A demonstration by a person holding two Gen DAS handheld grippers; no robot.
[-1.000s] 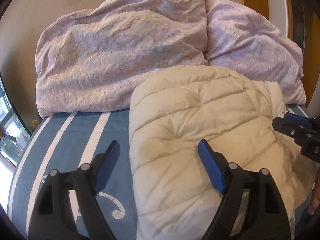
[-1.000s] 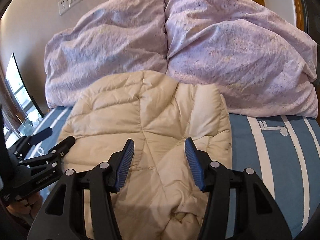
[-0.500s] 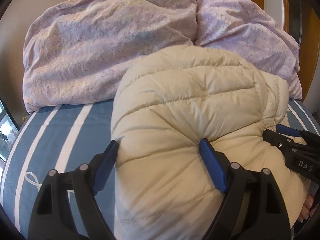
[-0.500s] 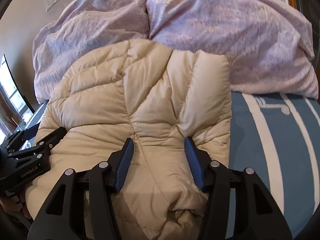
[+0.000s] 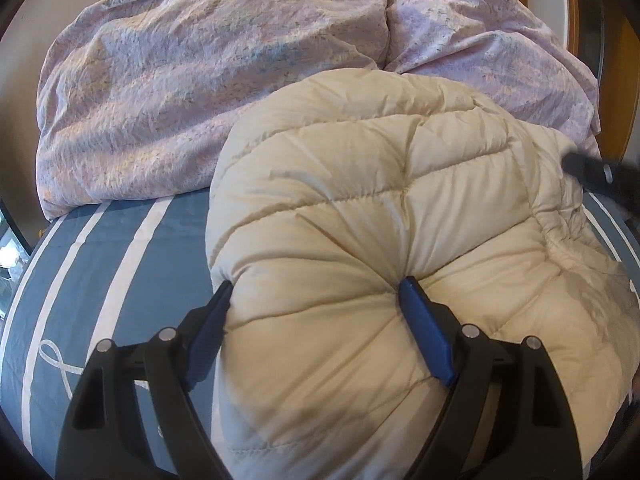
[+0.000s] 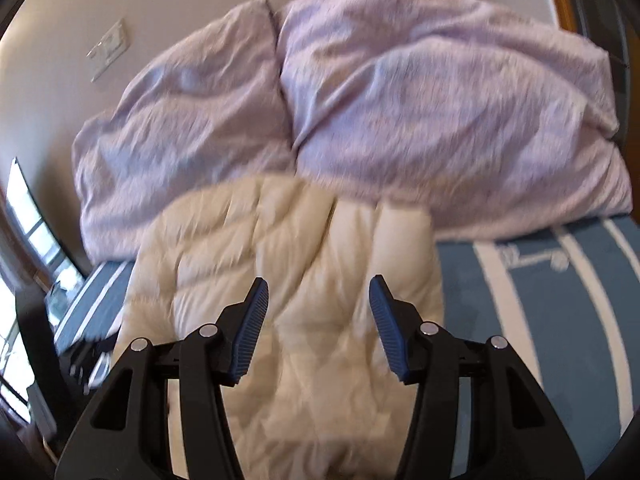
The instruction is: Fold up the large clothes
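Observation:
A cream quilted down jacket (image 5: 380, 240) lies folded into a puffy bundle on the blue striped bed. My left gripper (image 5: 316, 300) is open, its blue pads pressed into the bundle's near left part, one pad at its left edge. My right gripper (image 6: 318, 300) is open and empty, held above the jacket (image 6: 304, 264); that view is blurred. The right gripper's black tip (image 5: 600, 176) shows at the jacket's right edge in the left wrist view. The left gripper (image 6: 86, 360) shows blurred at the lower left of the right wrist view.
Two lilac pillows (image 5: 208, 92) (image 6: 440, 120) are heaped against the wall behind the jacket. The blue sheet with white stripes (image 5: 100, 272) (image 6: 540, 300) lies on both sides. A window (image 6: 24, 240) is on the left, a wooden frame (image 5: 576, 4) on the right.
My right gripper has lifted up and back off the jacket and moves fast. My left gripper stays pressed into the bundle, which has puffed up a little on the right.

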